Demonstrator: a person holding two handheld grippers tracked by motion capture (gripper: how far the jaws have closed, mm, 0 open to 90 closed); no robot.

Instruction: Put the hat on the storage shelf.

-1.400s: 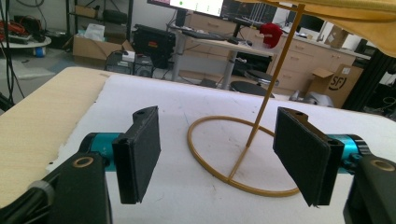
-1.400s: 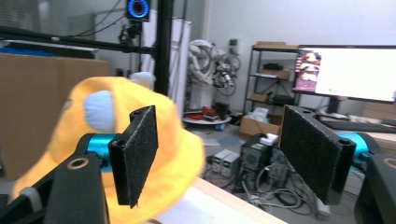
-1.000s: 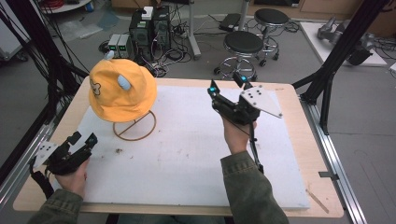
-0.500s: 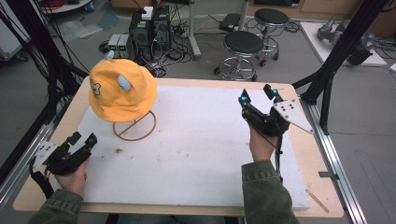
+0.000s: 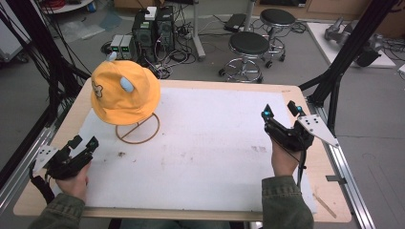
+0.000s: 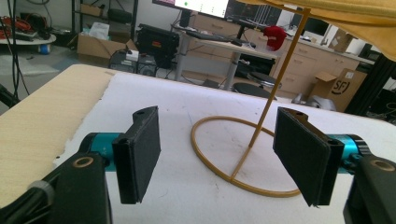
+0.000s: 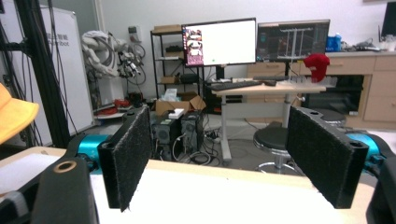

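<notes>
An orange bucket hat (image 5: 124, 91) with small ears rests on a thin wire stand (image 5: 138, 129) at the back left of the white mat (image 5: 200, 152). My left gripper (image 5: 82, 142) is held low near the table's front left corner, open and empty, pointing toward the stand's ring (image 6: 243, 156); the hat's brim (image 6: 355, 14) hangs above in the left gripper view. Over the mat's right edge my right gripper (image 5: 282, 110) stands open with nothing between its pads (image 7: 128, 158), and the hat's edge (image 7: 14, 116) shows at far left of the right gripper view.
The wooden table (image 5: 296, 93) ends in metal rails on both sides. Black frame posts (image 5: 344, 57) rise at the right and left. Two stools (image 5: 249, 45) and computer cases (image 5: 153, 26) stand on the floor behind the table.
My right gripper has moved from the mat's middle back to its right edge, away from the hat. The left gripper and the hat have stayed put.
</notes>
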